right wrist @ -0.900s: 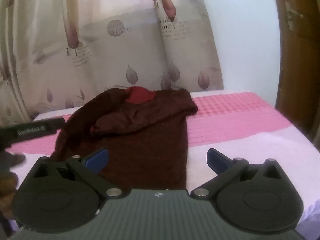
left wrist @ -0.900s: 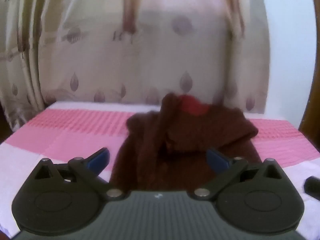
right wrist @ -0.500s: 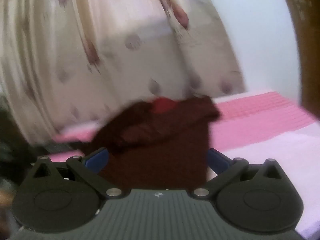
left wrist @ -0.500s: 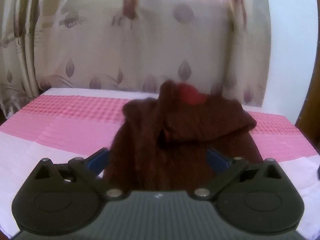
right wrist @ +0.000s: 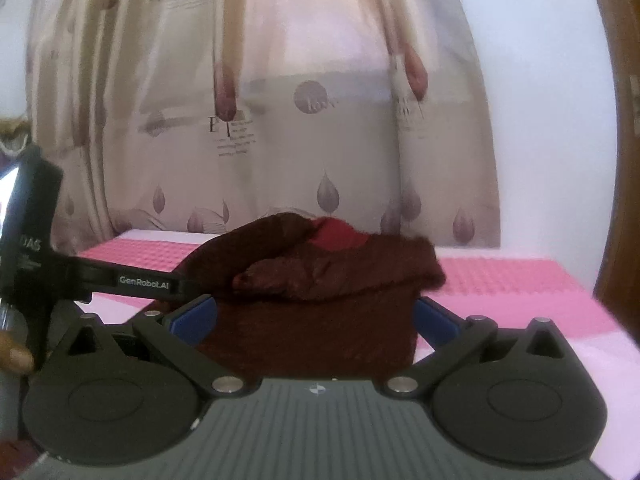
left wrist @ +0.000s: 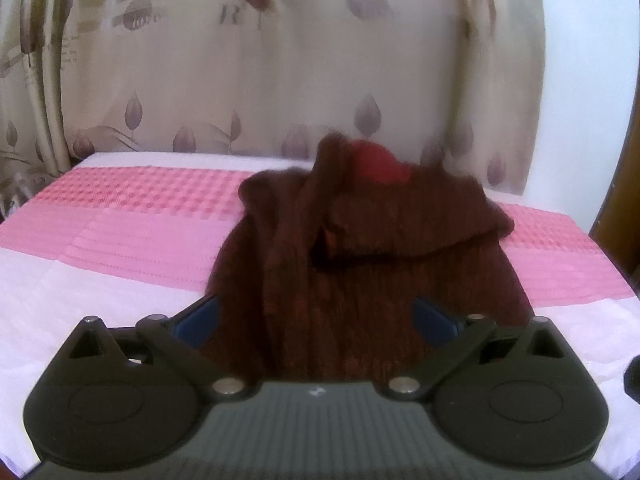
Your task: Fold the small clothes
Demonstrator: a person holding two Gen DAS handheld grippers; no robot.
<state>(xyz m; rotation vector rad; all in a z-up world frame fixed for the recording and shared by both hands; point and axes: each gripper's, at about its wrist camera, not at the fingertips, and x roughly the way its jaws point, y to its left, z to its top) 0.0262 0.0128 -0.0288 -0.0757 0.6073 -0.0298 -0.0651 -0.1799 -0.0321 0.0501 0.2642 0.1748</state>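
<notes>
Both grippers closer to the garment

The dark maroon knitted sweater [left wrist: 360, 248] now sits nearer and more centred in both wrist views; the left gripper [right wrist: 104, 276] has swung up at 9 o'clock in the right view.

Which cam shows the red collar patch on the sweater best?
Right wrist. The red collar patch is sharper there and shows as a broad patch at the top of the dark brown sweater. In the left wrist view the patch is blurrier, with a raised fold of knit covering its left side.
</notes>
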